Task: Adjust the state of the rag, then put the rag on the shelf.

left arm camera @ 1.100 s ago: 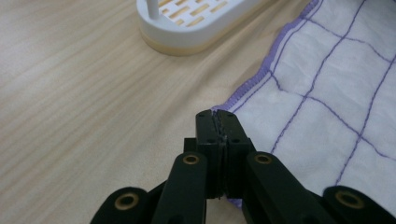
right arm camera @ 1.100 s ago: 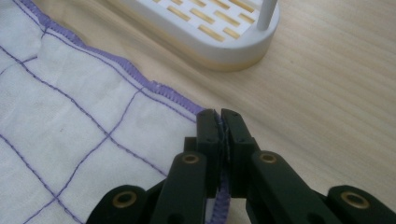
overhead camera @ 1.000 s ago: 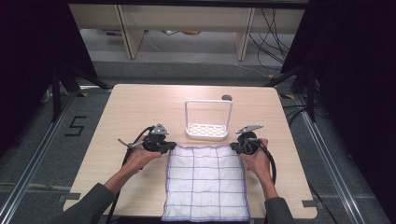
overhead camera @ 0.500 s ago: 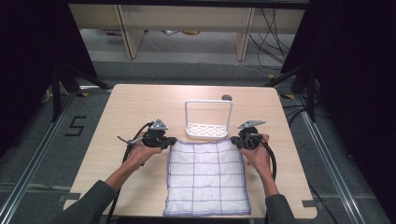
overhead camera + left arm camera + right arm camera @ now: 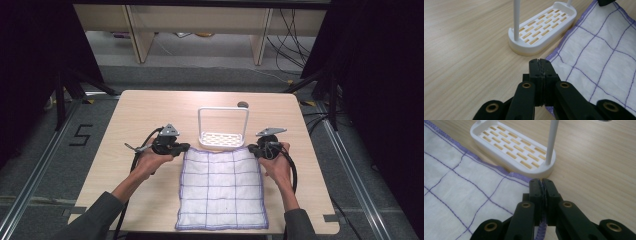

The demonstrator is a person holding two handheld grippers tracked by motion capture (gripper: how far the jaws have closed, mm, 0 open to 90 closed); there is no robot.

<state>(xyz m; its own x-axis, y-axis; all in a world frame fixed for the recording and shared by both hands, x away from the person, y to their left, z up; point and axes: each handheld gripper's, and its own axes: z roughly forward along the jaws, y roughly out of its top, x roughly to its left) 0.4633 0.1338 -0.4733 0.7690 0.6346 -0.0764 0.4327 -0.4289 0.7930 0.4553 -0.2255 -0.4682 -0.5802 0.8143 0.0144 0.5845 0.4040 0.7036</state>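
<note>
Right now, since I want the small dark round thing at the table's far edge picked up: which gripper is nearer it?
Right. The right gripper, clamping the white purple-checked cloth, sits nearer the dark round thing; the left gripper is farther left.

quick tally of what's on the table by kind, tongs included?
Cloth, white with purple grid: 1
White slotted rack with hoop handle: 1
Small dark round thing at the far edge, too small to identify: 1
Tongs: 2, left tongs and right tongs, each shut on a far corner of the cloth
Total: 5
</note>
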